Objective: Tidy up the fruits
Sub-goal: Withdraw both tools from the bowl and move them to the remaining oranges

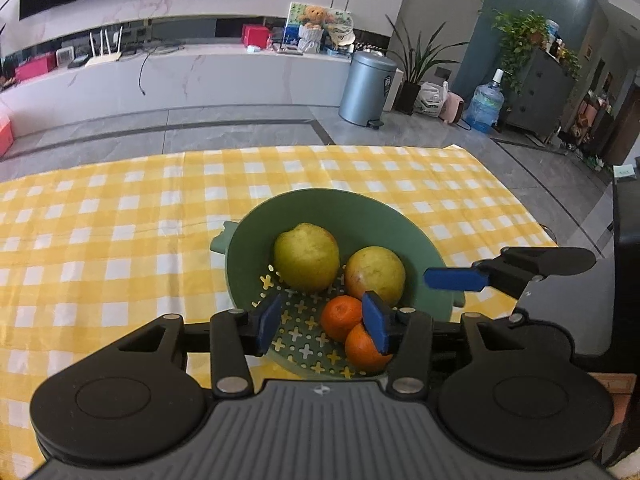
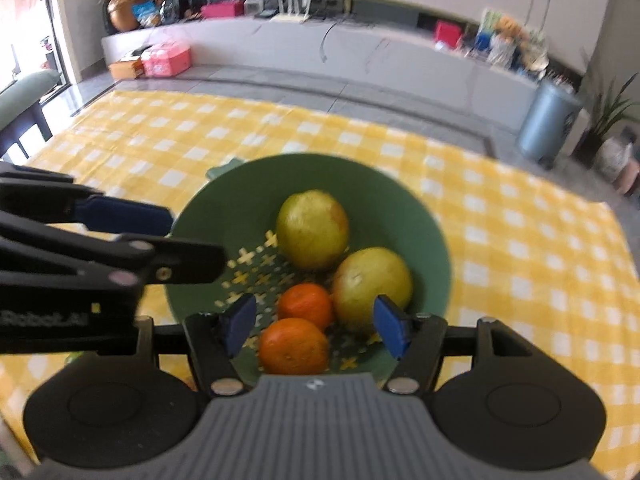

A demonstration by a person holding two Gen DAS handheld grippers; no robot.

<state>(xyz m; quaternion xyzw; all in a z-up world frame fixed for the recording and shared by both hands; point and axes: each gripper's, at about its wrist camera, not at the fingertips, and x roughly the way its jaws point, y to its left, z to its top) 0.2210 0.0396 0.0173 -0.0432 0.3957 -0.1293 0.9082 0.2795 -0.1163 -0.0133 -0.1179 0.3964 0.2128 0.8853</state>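
Four fruits are seen low centre in the round green perforated plastic bowl [image 1: 352,216]. Both the left gripper [image 1: 320,322] and right gripper [image 2: 316,326] are held apart, empty. The small orange mandarins [image 2: 294,346], probably soft-skinned, should be pinched gently across the middle.

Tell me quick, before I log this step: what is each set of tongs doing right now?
Left tongs: open, holding nothing, above the green bowl.
Right tongs: open, holding nothing, above the same bowl.

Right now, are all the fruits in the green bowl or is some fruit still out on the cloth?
All in: two pears and two oranges lie inside the bowl; none shows on the cloth.
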